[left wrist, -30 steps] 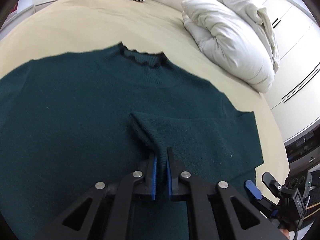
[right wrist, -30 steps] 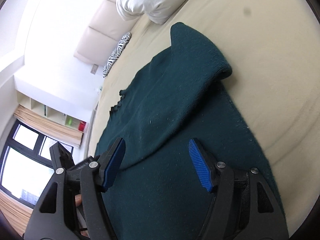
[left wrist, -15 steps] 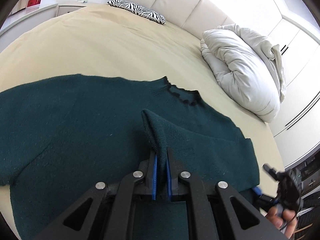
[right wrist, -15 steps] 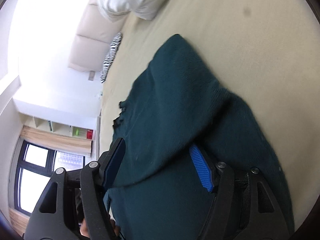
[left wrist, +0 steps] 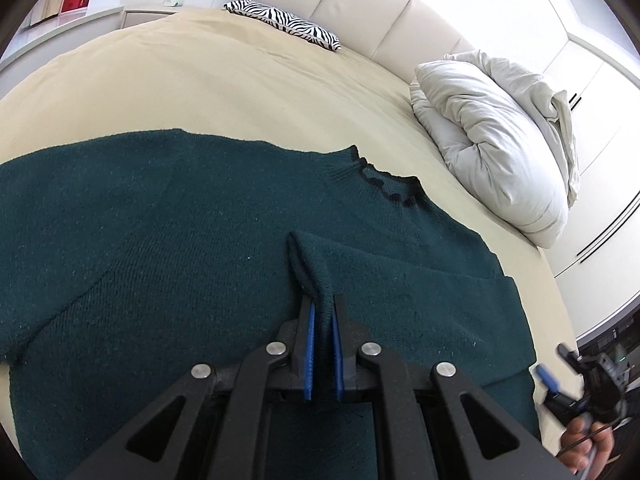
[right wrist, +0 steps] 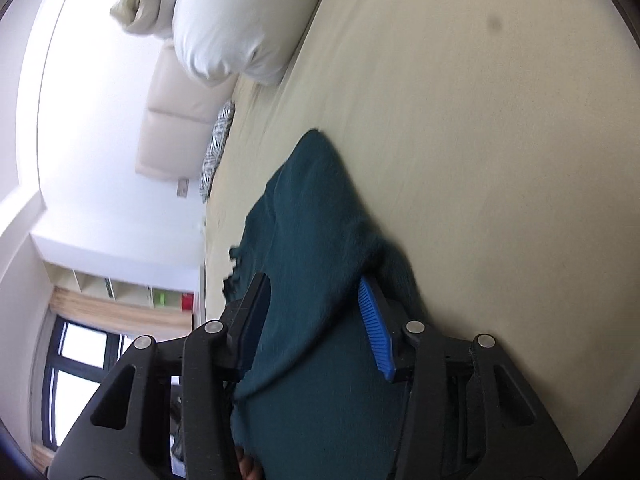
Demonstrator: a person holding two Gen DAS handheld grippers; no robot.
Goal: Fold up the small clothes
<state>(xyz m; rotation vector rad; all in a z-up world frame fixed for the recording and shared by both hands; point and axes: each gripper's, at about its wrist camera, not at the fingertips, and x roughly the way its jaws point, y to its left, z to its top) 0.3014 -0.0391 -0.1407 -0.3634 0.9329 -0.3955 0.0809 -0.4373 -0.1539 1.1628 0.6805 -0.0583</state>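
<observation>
- Sweater (left wrist: 168, 240), dark green knit, frilled dark collar (left wrist: 386, 184): lies front-down or front-up (cannot tell which) spread flat on the bed; its left sleeve (left wrist: 40, 312) lies unfolded at the left edge of the left wrist view.
- Left gripper (left wrist: 321, 312): jaws together, clamped on a raised pinch of the right sleeve (left wrist: 420, 276), which lies drawn in over the sweater's body.
- Right gripper (right wrist: 316, 312): jaws apart, straddling a bunched fold of the sweater (right wrist: 320, 216) near its right edge; cloth sits between the fingers but is not squeezed. It also shows at the lower right of the left wrist view (left wrist: 560, 372), held in the person's hand (left wrist: 588, 440).
- Progress, as a judgement: early stage. One sleeve appears laid inward; the other sleeve and the folding of the body remain to be done.
- Bed sheet (left wrist: 200, 80), beige, smooth, slightly rounded; one small dark spot (right wrist: 496, 22) in the right wrist view.
- Zebra-print cushion (left wrist: 284, 24): at the head of the bed, well apart from the sweater.
- Headboard (left wrist: 360, 4), cream, padded in panels.
- White duvet (left wrist: 500, 136), crumpled in a heap on the right side of the bed, near the collar but apart from it.
- Room: white walls, open shelving (right wrist: 120, 292) with small coloured items, dark-framed window (right wrist: 80, 360), white wardrobe doors (left wrist: 592, 92).
</observation>
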